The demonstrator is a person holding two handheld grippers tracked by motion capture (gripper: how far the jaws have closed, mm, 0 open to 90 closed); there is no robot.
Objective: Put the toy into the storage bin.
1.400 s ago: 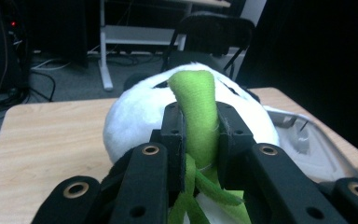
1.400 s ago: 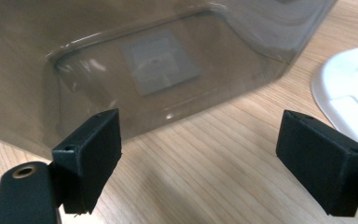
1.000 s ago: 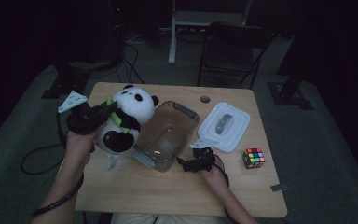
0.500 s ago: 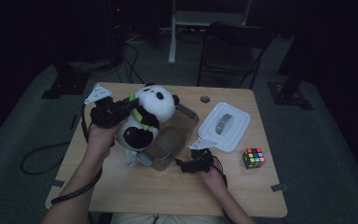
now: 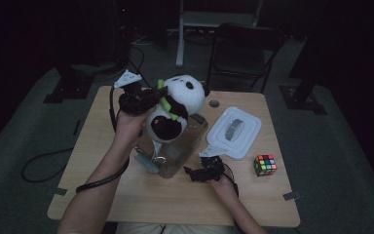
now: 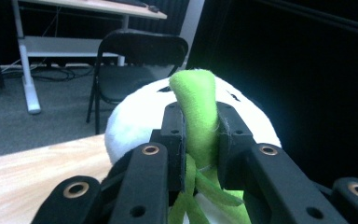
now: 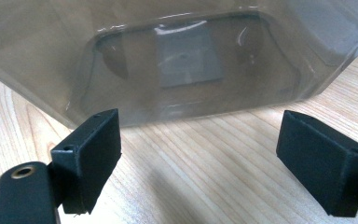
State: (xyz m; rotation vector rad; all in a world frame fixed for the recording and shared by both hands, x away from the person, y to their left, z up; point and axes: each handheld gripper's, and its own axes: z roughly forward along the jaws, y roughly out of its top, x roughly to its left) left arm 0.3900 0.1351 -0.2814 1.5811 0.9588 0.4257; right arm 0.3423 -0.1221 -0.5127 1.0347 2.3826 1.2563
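Soft black-and-white plush panda (image 5: 177, 109) being held above a clear plastic rectangular container (image 5: 187, 146) on the pale wood-grain worktop (image 5: 141, 195).
The left gripper (image 6: 200, 126) is pinching the panda's green fabric scarf (image 6: 196, 100), its nap showing in the left gripper view. The right gripper (image 7: 200, 163) is resting beside the container's glossy wall, jaws spread around nothing. The high view is showing a white lid (image 5: 236, 131) and a multicoloured puzzle cube (image 5: 265, 165).

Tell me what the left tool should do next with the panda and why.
Probably lower it straight down. The left tool is clamped on the green scarf of the plush panda, which hangs over the clear container, its lower end near the opening. The right tool rests open on the table beside the container, and the lid lies off to the side.
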